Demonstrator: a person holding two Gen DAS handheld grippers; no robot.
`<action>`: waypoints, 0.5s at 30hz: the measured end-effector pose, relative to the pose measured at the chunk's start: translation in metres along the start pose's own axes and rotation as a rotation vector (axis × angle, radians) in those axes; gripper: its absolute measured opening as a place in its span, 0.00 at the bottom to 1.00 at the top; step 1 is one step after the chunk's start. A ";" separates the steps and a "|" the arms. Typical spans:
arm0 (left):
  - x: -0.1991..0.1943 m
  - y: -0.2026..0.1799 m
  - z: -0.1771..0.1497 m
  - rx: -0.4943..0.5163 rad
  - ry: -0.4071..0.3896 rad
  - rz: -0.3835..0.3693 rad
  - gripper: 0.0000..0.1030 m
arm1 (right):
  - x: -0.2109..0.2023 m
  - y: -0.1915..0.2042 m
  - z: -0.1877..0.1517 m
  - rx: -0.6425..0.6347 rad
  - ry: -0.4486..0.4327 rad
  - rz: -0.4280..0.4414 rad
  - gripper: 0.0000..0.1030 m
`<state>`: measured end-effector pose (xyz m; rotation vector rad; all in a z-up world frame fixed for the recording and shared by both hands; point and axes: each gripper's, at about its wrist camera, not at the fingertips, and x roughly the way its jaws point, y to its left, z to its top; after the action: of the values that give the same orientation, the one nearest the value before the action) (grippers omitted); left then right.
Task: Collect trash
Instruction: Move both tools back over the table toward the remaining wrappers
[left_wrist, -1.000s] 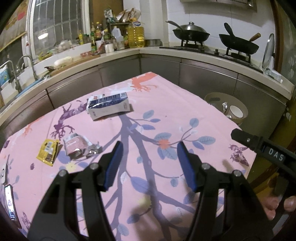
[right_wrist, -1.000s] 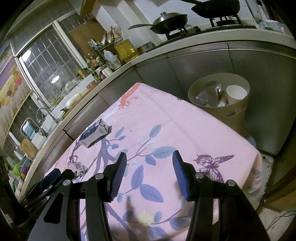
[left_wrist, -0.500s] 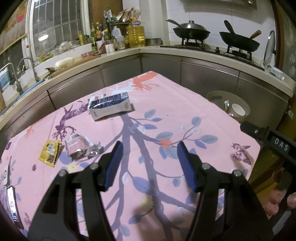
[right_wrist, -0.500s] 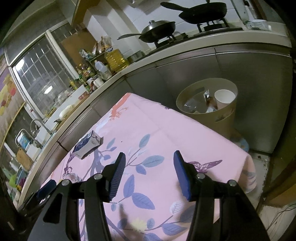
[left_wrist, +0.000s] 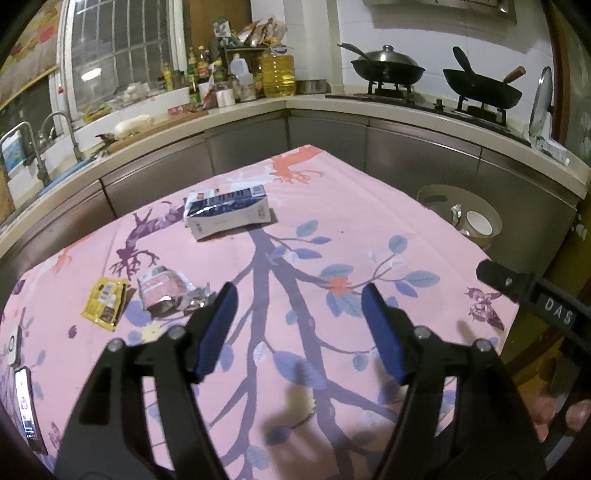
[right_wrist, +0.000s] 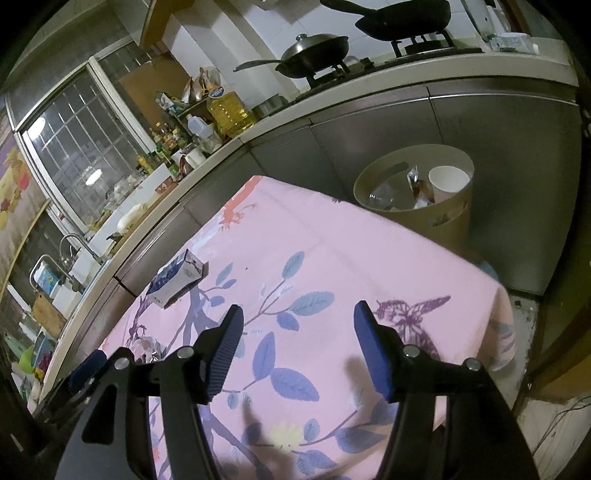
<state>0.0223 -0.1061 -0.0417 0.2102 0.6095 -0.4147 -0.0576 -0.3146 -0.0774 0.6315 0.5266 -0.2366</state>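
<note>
A table under a pink floral tablecloth (left_wrist: 369, 221) carries a blue-and-white carton (left_wrist: 227, 212) lying on its side. Nearer the camera from the carton lie a crumpled pink wrapper (left_wrist: 166, 291) and, just left of it, a yellow sachet (left_wrist: 104, 304).

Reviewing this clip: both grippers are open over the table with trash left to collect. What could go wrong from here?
1. The yellow sachet lies flat on the tablecloth; fingers may pinch cloth instead and drag it.
2. The crumpled wrapper sits beside the sachet, so the left gripper might grab both or nudge one.
3. The bin stands beyond the table edge, so the carton could miss.
</note>
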 end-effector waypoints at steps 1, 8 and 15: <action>-0.001 0.002 -0.001 -0.003 -0.003 0.001 0.69 | 0.000 0.001 -0.002 -0.002 0.005 -0.002 0.58; -0.003 0.010 -0.004 -0.010 -0.004 0.008 0.76 | 0.004 0.003 -0.008 0.023 0.040 -0.006 0.58; 0.001 0.019 -0.010 -0.019 0.018 0.028 0.82 | 0.004 0.009 -0.012 0.016 0.055 0.014 0.58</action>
<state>0.0269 -0.0862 -0.0491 0.2045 0.6270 -0.3798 -0.0552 -0.3004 -0.0832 0.6588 0.5736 -0.2109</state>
